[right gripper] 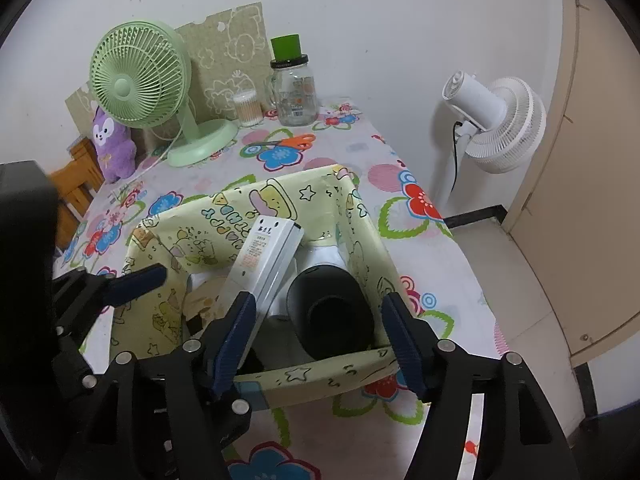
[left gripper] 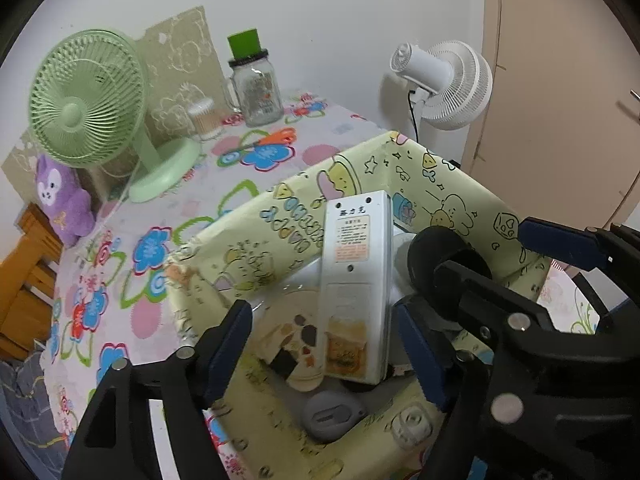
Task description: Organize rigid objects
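Observation:
A yellow cartoon-print box [left gripper: 288, 216] [right gripper: 192, 224] stands on the flowered table. In it a long white device [left gripper: 356, 280] [right gripper: 260, 264] leans upright against the rim, next to a black cup-shaped object [left gripper: 444, 264] [right gripper: 332, 304]. A beige patterned item [left gripper: 292, 332] and a grey oval item [left gripper: 332, 414] lie on the box floor. My left gripper [left gripper: 324, 352] is open over the box, one finger on each side of the white device's lower end, apart from it. My right gripper [right gripper: 320, 336] is open above the box's near rim, around the black object.
At the back of the table [right gripper: 400, 184] stand a green fan [left gripper: 92, 104] [right gripper: 140, 80], a purple plush [left gripper: 60, 200] [right gripper: 112, 144], a glass jar with a green lid [left gripper: 256, 84] [right gripper: 294, 88], a cotton-swab tub [right gripper: 248, 109] and orange scissors [right gripper: 296, 142]. A white fan [right gripper: 500, 124] stands on the right.

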`<state>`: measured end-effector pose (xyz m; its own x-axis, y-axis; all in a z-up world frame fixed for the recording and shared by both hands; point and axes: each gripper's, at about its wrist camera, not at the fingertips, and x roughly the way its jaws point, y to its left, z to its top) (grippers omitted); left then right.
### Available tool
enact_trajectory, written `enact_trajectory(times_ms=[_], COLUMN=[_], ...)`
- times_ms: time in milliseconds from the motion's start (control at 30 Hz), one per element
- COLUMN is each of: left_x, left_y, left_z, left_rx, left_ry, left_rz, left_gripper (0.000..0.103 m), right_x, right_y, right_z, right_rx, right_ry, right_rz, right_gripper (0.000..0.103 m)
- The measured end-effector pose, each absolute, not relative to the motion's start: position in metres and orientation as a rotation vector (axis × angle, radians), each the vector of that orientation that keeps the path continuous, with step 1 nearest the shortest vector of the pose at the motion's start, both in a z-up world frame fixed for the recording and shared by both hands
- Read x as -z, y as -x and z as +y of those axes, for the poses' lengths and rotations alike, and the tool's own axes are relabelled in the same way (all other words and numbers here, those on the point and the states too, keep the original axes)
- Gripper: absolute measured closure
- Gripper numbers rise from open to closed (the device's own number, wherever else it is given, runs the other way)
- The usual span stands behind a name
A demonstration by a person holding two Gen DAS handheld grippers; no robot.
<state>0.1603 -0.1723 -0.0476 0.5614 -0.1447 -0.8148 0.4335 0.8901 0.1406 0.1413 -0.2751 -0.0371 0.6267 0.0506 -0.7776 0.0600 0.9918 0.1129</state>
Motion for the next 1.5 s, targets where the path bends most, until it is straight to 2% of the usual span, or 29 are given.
enact_trajectory(times_ms=[200,300,900,1300,1500], left_x=[0.037,0.033,0.018,0.007,0.005], left_y=[-0.141,-0.133,-0.094,-0.062,-0.047], left_z=[-0.159,-0.151,-0.095,-0.046,-0.025], left_rx=[0.327,0.308,0.204,0.111,0.07], left_ry=[-0.346,-0.348,-0.279,-0.199,-0.141], left_rz=[0.876,0.849,0.804,0.75,0.733], left_gripper=[0.017,0.011,0.009,0.0,0.0], right_x=[0.033,0.03,0.015,0.011,0.007], right_y=[-0.131,-0.125,-0.091,-0.067,-0.055], right_z=[-0.263,-0.257,-0.21,-0.192,-0.182], right_rx=[0.009,0.011,-0.029,-0.087,-0.112], right_ry=[-0.114,-0.11,-0.043,-0.074,-0.049], right_rz=[0.872,0.858,0.775,0.713,0.665], right_gripper=[0.027,0.023,0.012,0.007,0.004])
